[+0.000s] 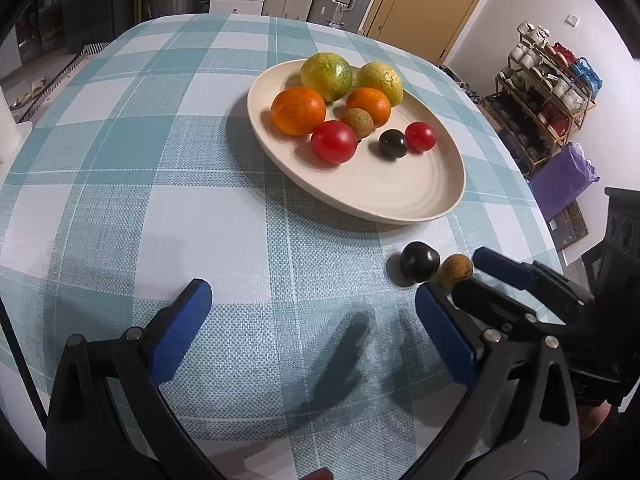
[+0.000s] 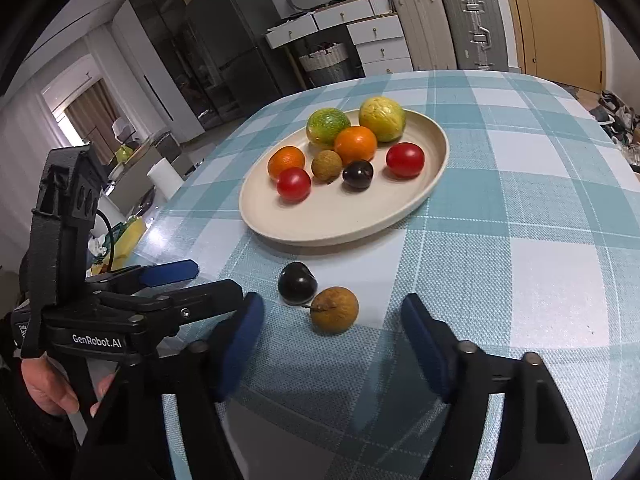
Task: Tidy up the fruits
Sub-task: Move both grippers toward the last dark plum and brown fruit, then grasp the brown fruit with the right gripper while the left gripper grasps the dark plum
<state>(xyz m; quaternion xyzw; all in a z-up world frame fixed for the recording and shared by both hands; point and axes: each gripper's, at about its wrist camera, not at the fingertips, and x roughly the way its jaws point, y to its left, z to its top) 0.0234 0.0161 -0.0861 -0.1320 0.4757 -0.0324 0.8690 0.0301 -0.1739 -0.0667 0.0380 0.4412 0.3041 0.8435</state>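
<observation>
A cream oval plate on a teal-and-white checked tablecloth holds eight fruits: two yellow-green ones at the far end, two oranges, two red tomatoes, a brown longan and a dark plum. Two fruits lie loose on the cloth just short of the plate: a second dark plum touching a second brown longan. The right gripper hovers behind that pair, jaws spread wide and empty, nothing between it and the longan. The left gripper, likewise spread and empty, hangs over bare cloth beside it. The left wrist view shows a shoe rack against the wall; the right wrist view alone shows suitcases, white drawers and a hand on the left tool.
</observation>
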